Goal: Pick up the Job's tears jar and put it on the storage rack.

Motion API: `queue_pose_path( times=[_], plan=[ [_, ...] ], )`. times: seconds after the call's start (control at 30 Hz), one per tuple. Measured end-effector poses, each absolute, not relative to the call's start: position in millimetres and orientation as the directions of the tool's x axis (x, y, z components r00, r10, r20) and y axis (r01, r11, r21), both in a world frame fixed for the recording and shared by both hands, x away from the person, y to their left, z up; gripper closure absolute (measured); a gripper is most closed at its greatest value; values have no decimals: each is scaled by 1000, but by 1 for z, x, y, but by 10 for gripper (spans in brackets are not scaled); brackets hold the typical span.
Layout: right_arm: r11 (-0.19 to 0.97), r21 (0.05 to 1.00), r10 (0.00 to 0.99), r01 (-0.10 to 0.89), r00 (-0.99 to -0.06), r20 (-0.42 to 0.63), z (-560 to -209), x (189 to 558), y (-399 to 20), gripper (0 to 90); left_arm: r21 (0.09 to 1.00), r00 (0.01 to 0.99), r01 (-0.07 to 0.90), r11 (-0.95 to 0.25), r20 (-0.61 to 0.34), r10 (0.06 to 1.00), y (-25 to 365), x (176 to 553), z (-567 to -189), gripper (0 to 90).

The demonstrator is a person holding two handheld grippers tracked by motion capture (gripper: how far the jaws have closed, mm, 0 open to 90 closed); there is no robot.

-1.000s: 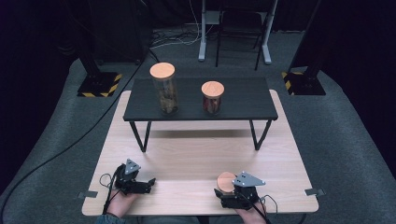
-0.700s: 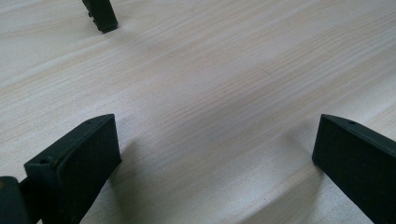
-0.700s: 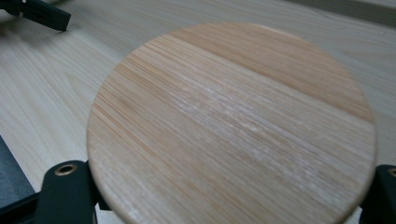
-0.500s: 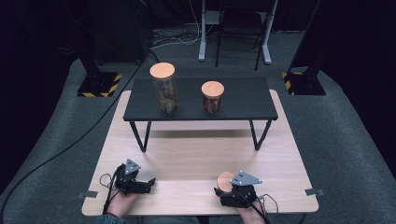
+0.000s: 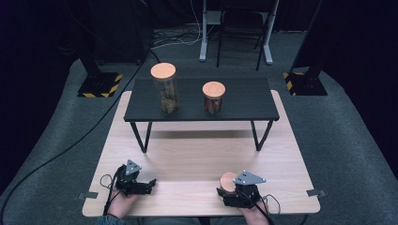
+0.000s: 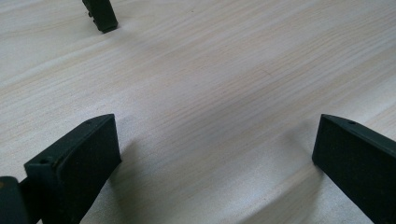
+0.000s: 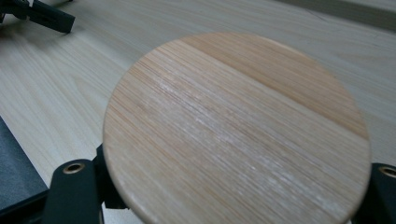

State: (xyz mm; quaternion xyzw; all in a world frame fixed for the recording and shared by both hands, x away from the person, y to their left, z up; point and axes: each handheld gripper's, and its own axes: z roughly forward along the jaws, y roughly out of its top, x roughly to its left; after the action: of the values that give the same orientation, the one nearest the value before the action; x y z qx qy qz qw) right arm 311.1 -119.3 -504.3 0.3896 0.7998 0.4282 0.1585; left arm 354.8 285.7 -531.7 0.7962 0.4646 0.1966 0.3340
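Right gripper [image 5: 229, 187] low at near edge of light wooden table [image 5: 197, 159], right of centre, hand [image 5: 253, 213] behind it; jaws have just been closing, now clamped on round wooden lid [image 7: 236, 128] from both sides; lid flat between jaws, face up, at table level; grey plate on top. Left gripper [image 5: 149, 183] rests on table at near left, pointing right toward other gripper; jaws wide apart, bare tabletop between them. Two lidded jars [image 5: 165, 91] on black low table [image 5: 244, 101], well apart from both hands.
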Motion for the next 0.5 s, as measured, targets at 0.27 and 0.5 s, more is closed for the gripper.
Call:
queue_pose_path(
  times=[0.27, 0.5],
  plan=[
    [328, 810, 760, 486, -645, 80, -495, 312, -125, 249, 714, 491, 609, -345, 3, 871, 286, 355, -532, 6],
    [325, 816, 763, 479, -642, 73, -485, 314, -132, 249, 715, 491, 609, -345, 2, 871, 286, 355, -532, 5]
  ],
)
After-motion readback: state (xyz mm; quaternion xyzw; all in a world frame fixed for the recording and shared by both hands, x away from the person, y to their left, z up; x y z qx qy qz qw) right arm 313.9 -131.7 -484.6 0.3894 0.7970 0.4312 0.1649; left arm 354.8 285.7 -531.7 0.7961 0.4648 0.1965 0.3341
